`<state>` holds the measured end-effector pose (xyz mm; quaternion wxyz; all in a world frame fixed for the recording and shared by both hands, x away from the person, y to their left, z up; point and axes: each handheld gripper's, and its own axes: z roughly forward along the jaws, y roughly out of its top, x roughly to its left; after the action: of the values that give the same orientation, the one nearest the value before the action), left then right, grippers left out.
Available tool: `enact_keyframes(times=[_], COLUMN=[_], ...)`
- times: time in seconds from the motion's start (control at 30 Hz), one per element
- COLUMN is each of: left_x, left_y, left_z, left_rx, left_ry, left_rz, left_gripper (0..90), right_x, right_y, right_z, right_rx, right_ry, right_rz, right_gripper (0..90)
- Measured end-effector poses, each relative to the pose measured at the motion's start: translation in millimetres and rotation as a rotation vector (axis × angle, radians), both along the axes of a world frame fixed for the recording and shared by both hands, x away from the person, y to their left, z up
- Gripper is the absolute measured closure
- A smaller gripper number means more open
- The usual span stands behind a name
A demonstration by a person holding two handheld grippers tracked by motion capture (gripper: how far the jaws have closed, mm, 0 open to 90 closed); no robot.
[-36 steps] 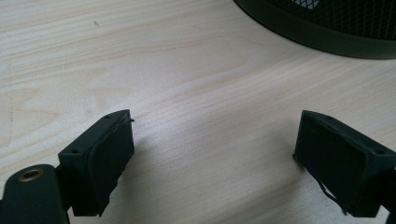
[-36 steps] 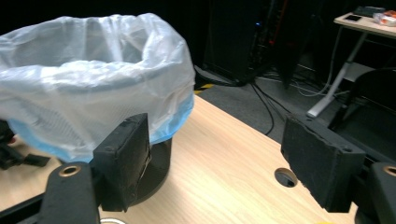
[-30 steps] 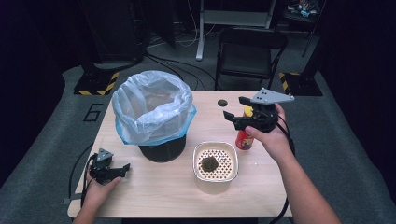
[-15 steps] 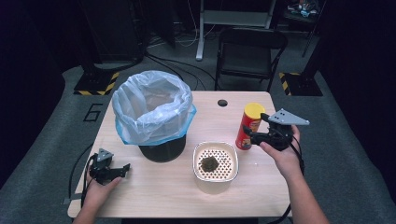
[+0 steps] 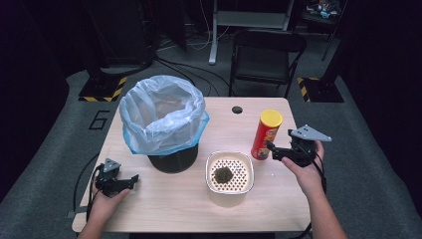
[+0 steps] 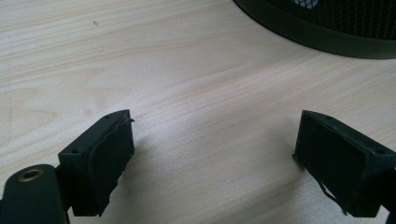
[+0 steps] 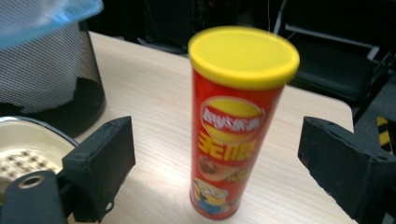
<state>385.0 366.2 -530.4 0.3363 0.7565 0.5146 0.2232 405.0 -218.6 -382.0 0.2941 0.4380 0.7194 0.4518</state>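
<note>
While the left gripper (image 5: 130,179) rests near the desk's (image 5: 169,209) front left corner, its jaws stand wide apart over bare wood with nothing between them, as the left gripper view confirms. Just beyond it stands a black mesh bin (image 5: 172,160) lined with a pale blue bag (image 5: 161,114); that view catches the bin's dark base rim (image 6: 322,39) at the top. Further right sits a white bowl (image 5: 229,173) with a perforated insert and a dark clump (image 5: 223,174) in it. Next comes the red crisp can (image 5: 265,134), upright on the desk, its long axis vertical and yellow lid (image 5: 271,118) facing up. The right gripper (image 5: 273,151) sits just beside it, level, pointing left at the can's lower half; its jaws have just been opening and grip nothing. In the right gripper view the can (image 7: 236,135) stands between the spread jaws, untouched, its printed label legible, which the high view cannot resolve. The bowl lies close to the can's left.
</note>
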Motion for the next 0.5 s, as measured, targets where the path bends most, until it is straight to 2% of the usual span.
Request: enact_keyframes(times=[0.5], left_x=[0.0], left_y=[0.0], left_z=[0.0], left_rx=[0.0], left_ry=[0.0], left_rz=[0.0], left_gripper=[11.5], right_x=[31.8], right_y=[3.4], right_z=[-36.5], right_rx=[-0.028], right_ry=[0.061], right_rz=[-0.01], right_gripper=[10.9])
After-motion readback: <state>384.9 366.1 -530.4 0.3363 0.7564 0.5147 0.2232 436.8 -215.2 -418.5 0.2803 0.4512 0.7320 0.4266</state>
